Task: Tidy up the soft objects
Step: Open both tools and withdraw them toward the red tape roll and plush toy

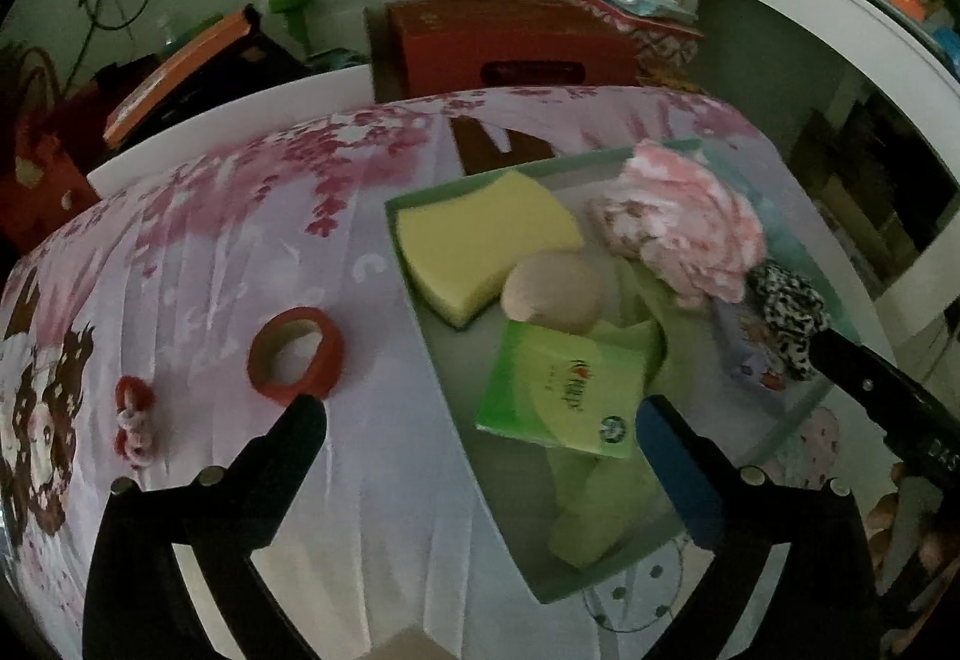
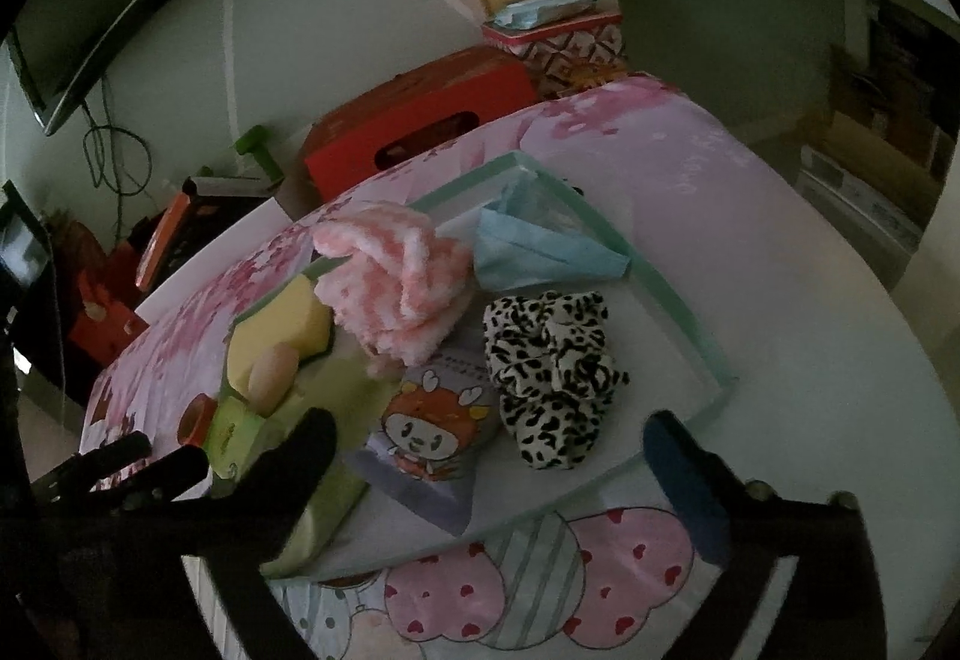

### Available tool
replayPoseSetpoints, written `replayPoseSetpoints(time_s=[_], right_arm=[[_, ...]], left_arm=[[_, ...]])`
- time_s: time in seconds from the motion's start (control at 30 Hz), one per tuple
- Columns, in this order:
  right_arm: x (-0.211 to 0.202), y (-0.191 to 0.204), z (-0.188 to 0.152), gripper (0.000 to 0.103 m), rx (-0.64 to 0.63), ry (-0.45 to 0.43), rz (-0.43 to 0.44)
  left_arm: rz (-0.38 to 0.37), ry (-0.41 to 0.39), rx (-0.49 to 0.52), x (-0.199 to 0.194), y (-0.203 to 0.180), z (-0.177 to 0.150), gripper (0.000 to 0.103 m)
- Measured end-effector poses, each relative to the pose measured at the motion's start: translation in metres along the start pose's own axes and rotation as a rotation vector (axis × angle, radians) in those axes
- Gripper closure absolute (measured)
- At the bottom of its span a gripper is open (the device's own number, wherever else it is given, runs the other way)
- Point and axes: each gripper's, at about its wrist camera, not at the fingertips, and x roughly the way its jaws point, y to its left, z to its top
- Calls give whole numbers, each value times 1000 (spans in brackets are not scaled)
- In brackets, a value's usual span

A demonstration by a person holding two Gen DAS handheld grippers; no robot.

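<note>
A shallow tray with a green rim (image 2: pixel 678 300) sits on the patterned bedsheet. It holds a yellow sponge (image 1: pixel 480 234), a beige puff (image 1: pixel 552 294), a green tissue pack (image 1: pixel 558 390), a green cloth (image 1: pixel 594 510), a pink fluffy cloth (image 2: pixel 390 288), a blue face mask (image 2: pixel 540 246), a cartoon tissue pack (image 2: pixel 432 432) and a leopard scrunchie (image 2: pixel 552 372). My left gripper (image 1: pixel 480 417) hangs open over the green tissue pack and the tray's left rim. Open too, my right gripper (image 2: pixel 489 429) hovers above the cartoon pack and the scrunchie, gripping nothing.
On the sheet left of the tray lie a red tape roll (image 1: pixel 294 354) and a small red-and-white scrunchie (image 1: pixel 133 420). Behind the bed stand a red box (image 1: pixel 510 42), stacked boxes (image 2: pixel 540 0) and clutter. A white shelf (image 1: pixel 840 0) runs along the right.
</note>
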Motion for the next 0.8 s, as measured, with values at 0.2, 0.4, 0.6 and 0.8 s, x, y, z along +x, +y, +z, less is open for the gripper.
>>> replayPoseSetpoints(time_s=[0.2,0.4,0.6,0.8], right_arm=[[3,0,-1,0,-1,7,-12],[3,2,-2,0,-10,8,-22],[0,16,-2,0,-45,2,-12],[0,39,-1,0,-90,6,18]], left_arm=[[17,9,-23,4,8,-3,0],[30,10,-32,4,13,-5,0],[56,3,-91,-5,38,-8,0],[96,-36,-173,-21,76,-6,0]])
